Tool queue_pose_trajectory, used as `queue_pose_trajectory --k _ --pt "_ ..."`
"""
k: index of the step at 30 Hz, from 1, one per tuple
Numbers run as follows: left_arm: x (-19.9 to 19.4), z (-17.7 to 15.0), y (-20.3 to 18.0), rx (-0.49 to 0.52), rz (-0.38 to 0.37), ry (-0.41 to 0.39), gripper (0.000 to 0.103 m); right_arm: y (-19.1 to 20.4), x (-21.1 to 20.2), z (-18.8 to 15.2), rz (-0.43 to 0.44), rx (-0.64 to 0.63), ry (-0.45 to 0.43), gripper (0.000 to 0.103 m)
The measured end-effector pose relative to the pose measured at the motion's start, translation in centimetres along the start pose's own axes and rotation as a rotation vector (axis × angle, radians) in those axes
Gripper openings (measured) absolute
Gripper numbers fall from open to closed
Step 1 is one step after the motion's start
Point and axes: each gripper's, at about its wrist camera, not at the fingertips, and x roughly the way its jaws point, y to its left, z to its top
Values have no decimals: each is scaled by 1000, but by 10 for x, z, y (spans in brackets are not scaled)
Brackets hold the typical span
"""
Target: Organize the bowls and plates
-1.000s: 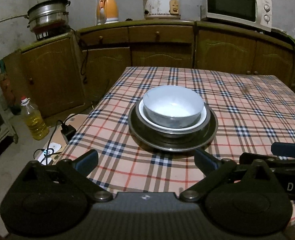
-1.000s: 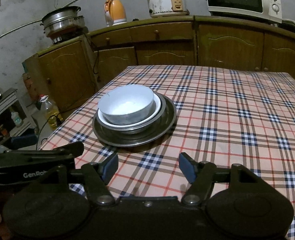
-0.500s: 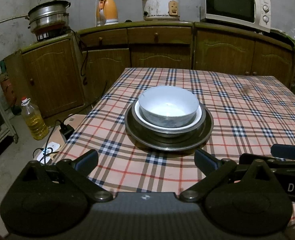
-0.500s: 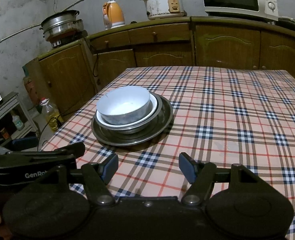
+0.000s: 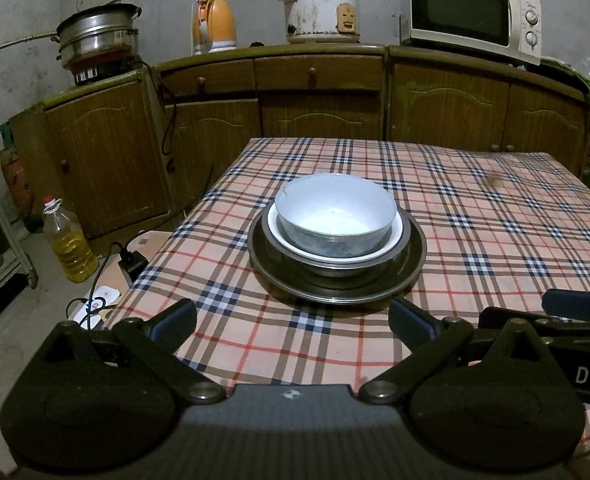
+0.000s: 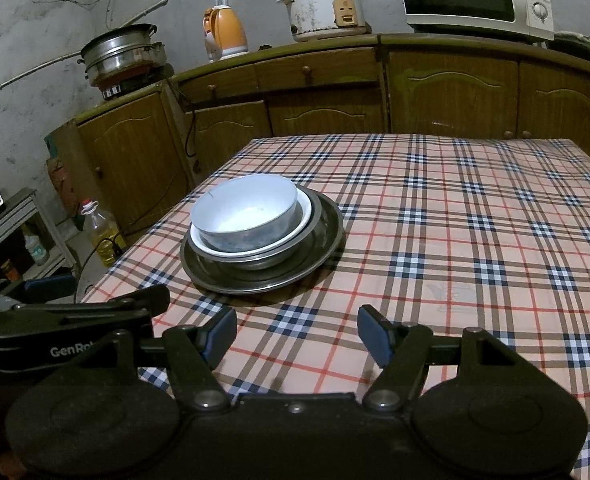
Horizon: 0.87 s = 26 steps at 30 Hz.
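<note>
Bowls point(image 5: 335, 216) sit nested, largest lowest, on the wide metal plate point(image 5: 413, 258) near the table's point(image 5: 495, 220) left edge, so the stack looks settled; left gripper point(image 5: 291, 318) and right gripper point(image 6: 297, 334) hover spread, empty

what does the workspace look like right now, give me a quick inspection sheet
surface: table with plaid cloth, flat, bare apart from the stack
job's things: one stack near the table's left edge; white bowl on top, in a white dish, in a metal bowl, on a large metal plate
clutter: nothing seen on the table
grippers: left tongs and right tongs both open, empty, short of the stack
cables: black cord and plug on the floor at left
surroundings: wooden cabinets with microwave, rice cooker, orange kettle, steamer pot; oil bottle on the floor
</note>
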Motion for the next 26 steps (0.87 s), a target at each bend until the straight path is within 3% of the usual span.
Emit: queue_pose_trajectory --k 26 --pt "5 -2 -2 -6 -11 10 103 -2 2 -1 -1 7 7 80"
